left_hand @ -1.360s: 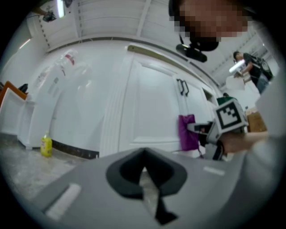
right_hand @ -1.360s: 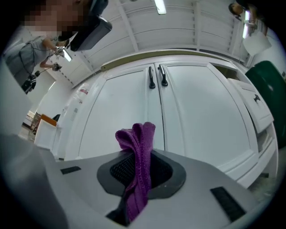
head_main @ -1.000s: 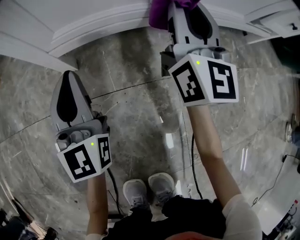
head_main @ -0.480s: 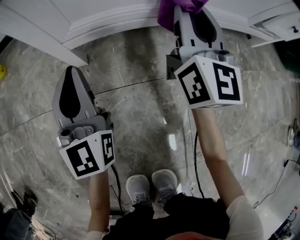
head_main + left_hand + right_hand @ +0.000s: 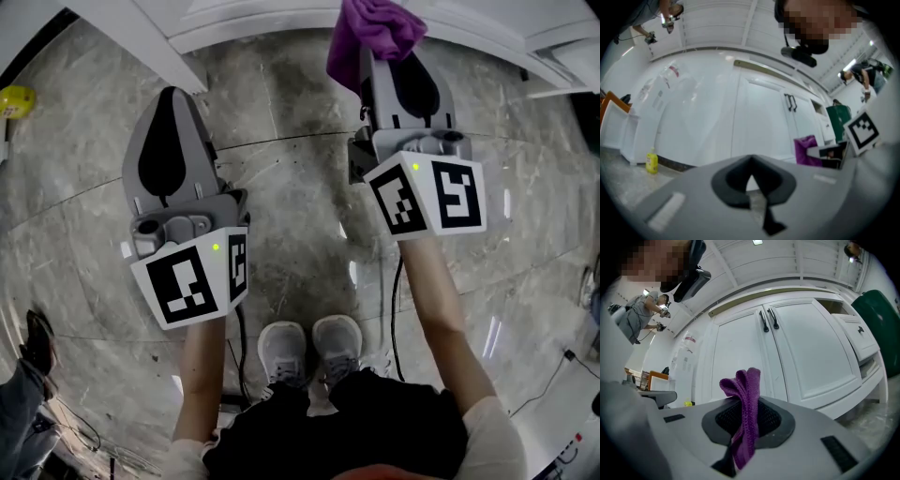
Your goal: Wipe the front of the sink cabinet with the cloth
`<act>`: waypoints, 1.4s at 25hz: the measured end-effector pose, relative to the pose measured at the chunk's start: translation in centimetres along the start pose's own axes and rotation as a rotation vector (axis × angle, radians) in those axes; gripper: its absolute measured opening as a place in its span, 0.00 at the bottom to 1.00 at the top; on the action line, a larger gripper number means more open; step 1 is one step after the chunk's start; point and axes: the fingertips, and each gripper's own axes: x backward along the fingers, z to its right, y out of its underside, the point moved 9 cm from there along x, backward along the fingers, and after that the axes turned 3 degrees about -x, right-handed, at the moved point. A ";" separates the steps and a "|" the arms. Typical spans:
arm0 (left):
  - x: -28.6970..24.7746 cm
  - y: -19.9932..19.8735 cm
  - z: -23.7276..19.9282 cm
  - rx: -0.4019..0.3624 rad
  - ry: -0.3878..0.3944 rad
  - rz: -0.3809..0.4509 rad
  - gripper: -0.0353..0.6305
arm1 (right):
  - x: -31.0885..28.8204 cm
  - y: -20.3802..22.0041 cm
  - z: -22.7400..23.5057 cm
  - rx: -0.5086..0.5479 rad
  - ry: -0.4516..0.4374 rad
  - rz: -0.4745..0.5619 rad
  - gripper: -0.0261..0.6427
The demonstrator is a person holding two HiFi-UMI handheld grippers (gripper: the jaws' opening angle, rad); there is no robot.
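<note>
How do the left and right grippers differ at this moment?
The right gripper is shut on the purple cloth; the left gripper is shut on nothing. In the head view the right gripper reaches closer to the white cabinet, while the left gripper sits farther back over the floor. Both point toward the cabinet.

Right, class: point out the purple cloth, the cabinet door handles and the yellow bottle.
purple cloth [image 5: 747, 414], right gripper view, middle of its strip.
cabinet door handles [image 5: 764, 322], right gripper view, left handle's bar.
yellow bottle [image 5: 651, 162], left gripper view, its body.
</note>
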 end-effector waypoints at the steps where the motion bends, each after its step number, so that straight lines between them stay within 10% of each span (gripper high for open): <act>1: -0.1 -0.1 -0.1 -0.005 -0.002 0.004 0.06 | 0.0 0.2 -0.1 -0.003 -0.004 -0.003 0.12; 25: -2.9 7.0 0.4 -0.034 0.006 -0.119 0.06 | -1.0 6.7 2.1 -0.003 -0.009 -0.073 0.12; 35: -0.7 -4.3 0.2 -0.068 0.013 -0.185 0.06 | 1.8 -4.7 -1.0 -0.101 0.138 -0.036 0.12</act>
